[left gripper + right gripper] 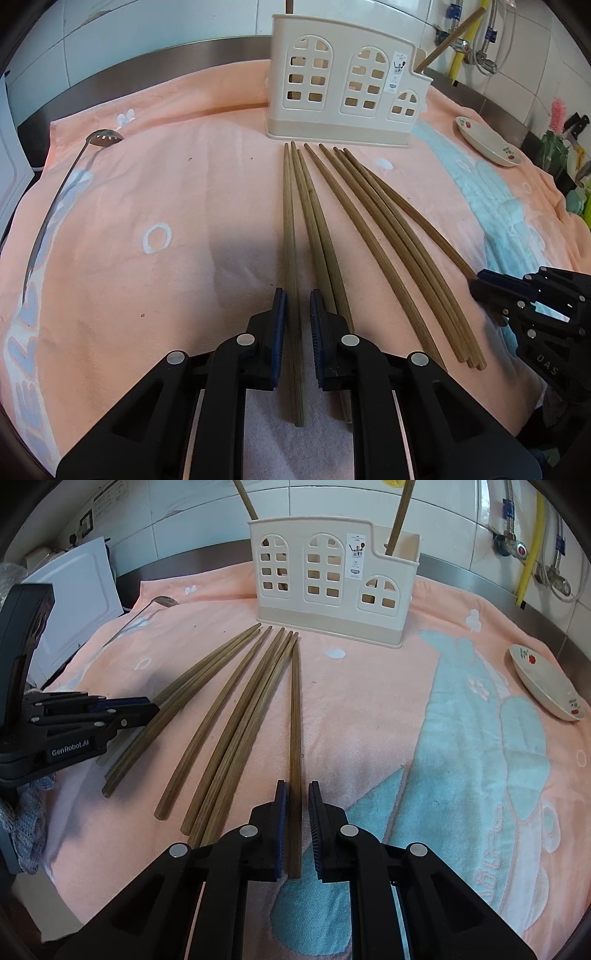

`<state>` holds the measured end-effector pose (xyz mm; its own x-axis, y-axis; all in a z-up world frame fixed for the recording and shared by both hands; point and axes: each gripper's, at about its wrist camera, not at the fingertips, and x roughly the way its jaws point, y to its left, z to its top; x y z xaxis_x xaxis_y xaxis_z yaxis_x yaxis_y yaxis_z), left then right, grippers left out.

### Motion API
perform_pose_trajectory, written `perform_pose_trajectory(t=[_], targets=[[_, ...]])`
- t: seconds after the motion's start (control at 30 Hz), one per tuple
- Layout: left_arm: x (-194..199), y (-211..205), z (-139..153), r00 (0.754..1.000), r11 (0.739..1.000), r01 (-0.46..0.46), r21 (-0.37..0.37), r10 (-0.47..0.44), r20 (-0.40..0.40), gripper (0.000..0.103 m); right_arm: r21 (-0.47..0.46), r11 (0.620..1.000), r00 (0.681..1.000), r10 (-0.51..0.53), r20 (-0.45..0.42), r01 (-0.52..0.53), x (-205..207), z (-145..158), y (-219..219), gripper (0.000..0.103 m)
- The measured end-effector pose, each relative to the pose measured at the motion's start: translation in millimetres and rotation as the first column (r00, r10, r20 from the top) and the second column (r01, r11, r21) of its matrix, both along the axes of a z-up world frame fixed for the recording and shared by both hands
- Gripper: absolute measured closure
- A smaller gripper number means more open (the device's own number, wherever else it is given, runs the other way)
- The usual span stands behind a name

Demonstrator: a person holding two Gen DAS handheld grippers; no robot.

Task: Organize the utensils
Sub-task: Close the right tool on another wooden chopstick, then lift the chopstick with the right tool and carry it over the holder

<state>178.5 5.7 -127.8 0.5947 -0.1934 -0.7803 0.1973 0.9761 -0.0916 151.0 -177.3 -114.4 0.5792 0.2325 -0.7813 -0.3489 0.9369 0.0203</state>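
Note:
Several brown wooden chopsticks (373, 243) lie fanned on a pink towel (166, 192), tips toward a cream utensil holder (347, 81). My left gripper (297, 295) is open, its jaws down on either side of the leftmost chopstick (290, 236). My right gripper (298, 788) is open, its jaws on either side of the rightmost chopstick (295, 716). The holder (328, 579) has two wooden handles standing in it. Each gripper shows in the other's view: the right one (476, 282) and the left one (155, 707).
A metal slotted spoon (55, 206) lies on the towel at the left. A white floral dish (546, 686) sits at the right edge. A white board (77, 602) leans at the far left. Tiled wall and pipes (528, 554) stand behind.

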Motion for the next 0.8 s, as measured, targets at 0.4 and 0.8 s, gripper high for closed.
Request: perform_pose_trajectory(t=[0.4, 0.8], targets=[[-0.5, 6.8, 8.2, 1.0, 1.0, -0.017, -0.004, 0.017, 0.012, 0.098, 0.013, 1.0, 1.0, -0.01, 0.025, 0.01, -4.0, 11.4, -3.4, 0.096], [-16.9, 9.1, 52.6, 0.993, 1.0, -0.01, -0.013, 0.011, 0.116, 0.098, 0.033, 0.999, 0.992, -0.009, 0.126, 0.005, -15.3, 55.7, -7.4, 0.096]])
